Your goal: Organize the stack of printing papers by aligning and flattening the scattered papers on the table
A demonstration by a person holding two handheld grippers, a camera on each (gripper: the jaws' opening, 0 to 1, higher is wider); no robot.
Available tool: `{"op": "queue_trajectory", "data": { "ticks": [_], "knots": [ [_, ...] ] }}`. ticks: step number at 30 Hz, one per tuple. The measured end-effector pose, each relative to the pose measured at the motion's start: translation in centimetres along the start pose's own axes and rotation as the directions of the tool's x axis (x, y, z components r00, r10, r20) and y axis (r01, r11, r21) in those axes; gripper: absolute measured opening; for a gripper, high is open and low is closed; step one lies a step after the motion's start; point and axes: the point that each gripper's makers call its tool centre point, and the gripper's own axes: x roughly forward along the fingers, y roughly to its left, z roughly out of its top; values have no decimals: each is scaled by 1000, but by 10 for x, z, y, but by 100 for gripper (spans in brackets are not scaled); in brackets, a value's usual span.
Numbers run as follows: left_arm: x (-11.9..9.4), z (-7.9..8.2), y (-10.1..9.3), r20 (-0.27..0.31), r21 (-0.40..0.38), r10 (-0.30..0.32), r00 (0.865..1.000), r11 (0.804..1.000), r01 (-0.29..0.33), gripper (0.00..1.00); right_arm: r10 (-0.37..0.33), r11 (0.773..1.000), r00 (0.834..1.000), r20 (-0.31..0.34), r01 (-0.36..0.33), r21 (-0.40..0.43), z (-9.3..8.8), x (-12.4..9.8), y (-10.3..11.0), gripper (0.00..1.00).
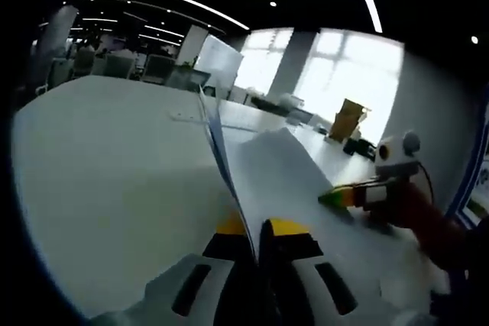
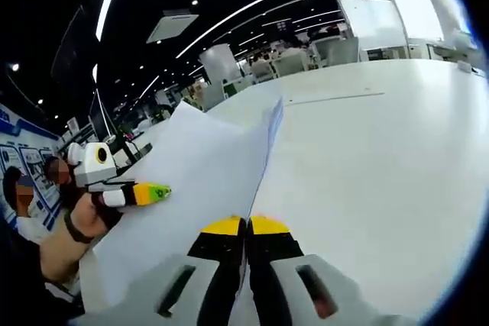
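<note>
Paper stack (image 1: pixel 267 166) held up off the table (image 1: pixel 107 188), edge-on; thin, floppy, slippery sheets, so pinch near edge. Left gripper (image 1: pixel 256 227) fingers closed on it; right gripper (image 2: pixel 246 225) fingers too, at opp. edge (image 2: pixel 229 166).

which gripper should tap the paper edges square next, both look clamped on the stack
Hedged: neither is clearly better. The left gripper and right gripper both grip the paper stack on edge above the table.
</note>
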Motion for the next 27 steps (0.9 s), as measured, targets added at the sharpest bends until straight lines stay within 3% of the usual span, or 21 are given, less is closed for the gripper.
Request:
{"op": "queue_trajectory", "data": {
  "ticks": [27],
  "knots": [
    [2, -6, 8, -26, 102, 65, 998, 993, -62, 11, -27, 998, 1000, 1, 27, -63, -2, 5, -5, 0]
  ]
}}
